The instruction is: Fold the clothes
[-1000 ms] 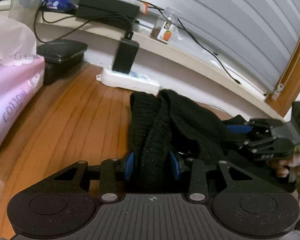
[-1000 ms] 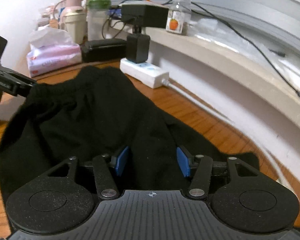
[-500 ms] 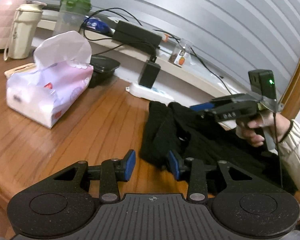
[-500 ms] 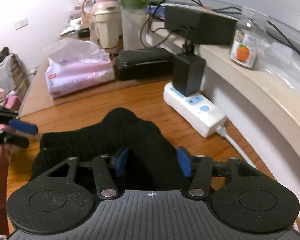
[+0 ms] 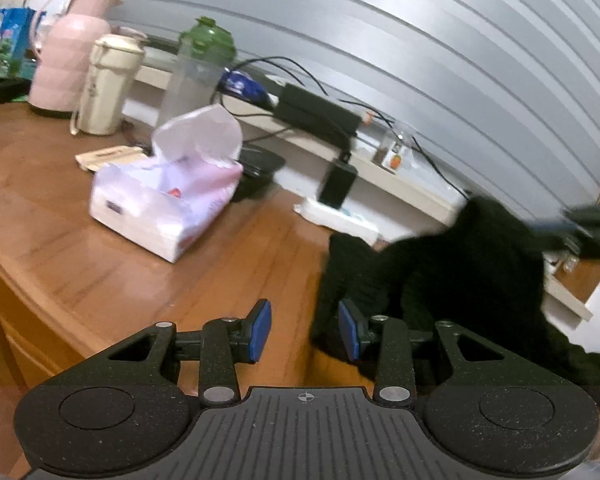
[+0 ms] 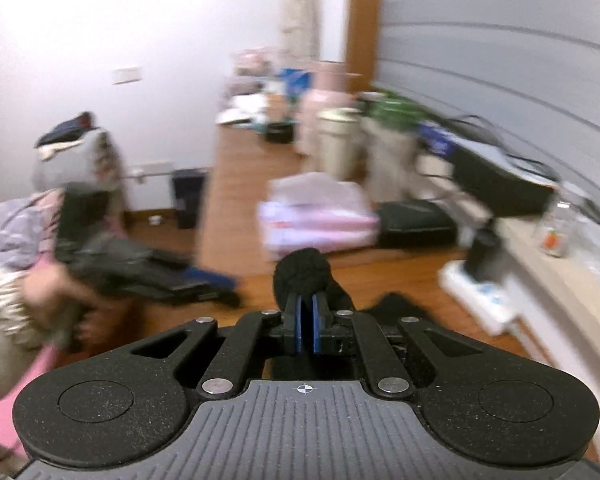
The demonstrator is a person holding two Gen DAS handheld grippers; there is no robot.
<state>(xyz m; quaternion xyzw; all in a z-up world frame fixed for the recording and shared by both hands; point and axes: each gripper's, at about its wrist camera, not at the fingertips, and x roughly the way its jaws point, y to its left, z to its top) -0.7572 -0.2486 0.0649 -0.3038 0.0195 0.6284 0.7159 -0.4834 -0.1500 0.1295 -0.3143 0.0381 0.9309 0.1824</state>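
Observation:
A black knit garment (image 5: 452, 276) lies bunched on the wooden table (image 5: 80, 248), its right side pulled upward. My left gripper (image 5: 304, 330) is open just left of the garment's near edge, with nothing between its blue pads (image 5: 260, 330). My right gripper (image 6: 307, 322) is shut on a fold of the black garment (image 6: 302, 276), which bulges above its fingertips. In the left wrist view the right gripper (image 5: 592, 230) shows blurred at the far right, lifting the cloth. In the right wrist view the left gripper (image 6: 148, 270) appears blurred, held by a hand (image 6: 56, 292).
A pink tissue pack (image 5: 168, 204) sits left of the garment. Behind it are a black case (image 5: 256, 170), a white power strip (image 5: 336, 216) with a black adapter, bottles (image 5: 108, 84) and cables on a ledge (image 5: 400, 176). The table's curved front edge (image 5: 28, 300) is at lower left.
My left gripper let go of the garment, opened and drew back to the left. My right gripper went from open over the cloth to shut on a fold and lifted it.

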